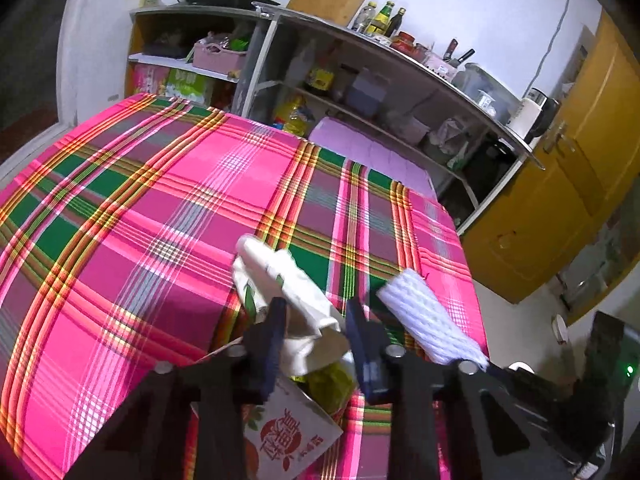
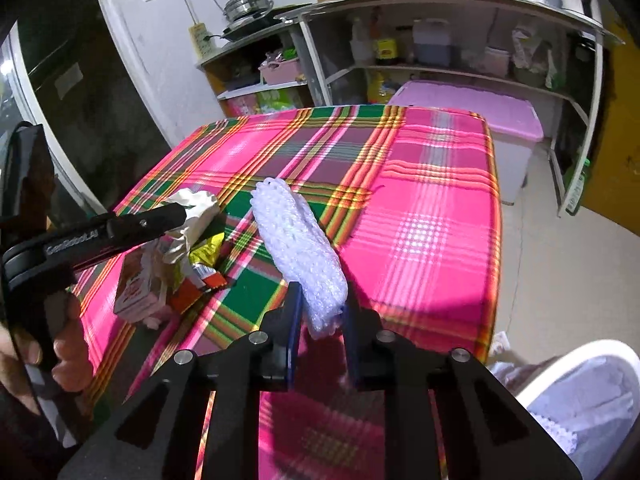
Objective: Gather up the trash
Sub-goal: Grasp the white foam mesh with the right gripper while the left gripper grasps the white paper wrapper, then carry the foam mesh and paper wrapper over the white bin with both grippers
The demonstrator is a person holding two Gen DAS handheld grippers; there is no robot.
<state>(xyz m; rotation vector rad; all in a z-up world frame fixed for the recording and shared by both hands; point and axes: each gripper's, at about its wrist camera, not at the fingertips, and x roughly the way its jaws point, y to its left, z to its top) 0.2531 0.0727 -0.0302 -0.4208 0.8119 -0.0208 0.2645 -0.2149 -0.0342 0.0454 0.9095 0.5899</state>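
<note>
My left gripper (image 1: 316, 312) is shut on a crumpled white paper wrapper (image 1: 288, 284), held above a small carton (image 1: 292, 436) with red print and a yellow-green wrapper (image 1: 328, 380) on the plaid table. It also shows in the right wrist view (image 2: 160, 220) with the wrapper (image 2: 196, 212). My right gripper (image 2: 320, 300) is shut on a white foam net sleeve (image 2: 300, 248), lifted over the table; the sleeve shows in the left wrist view (image 1: 428, 316) too. An orange wrapper (image 2: 200, 288) lies by the carton (image 2: 136, 288).
A pink plaid cloth (image 2: 432, 208) covers the table. A white bin with a liner (image 2: 580, 400) stands at the lower right, off the table's edge. Metal shelves (image 2: 460, 68) with bottles and a pink-lidded tub (image 2: 480, 108) stand behind.
</note>
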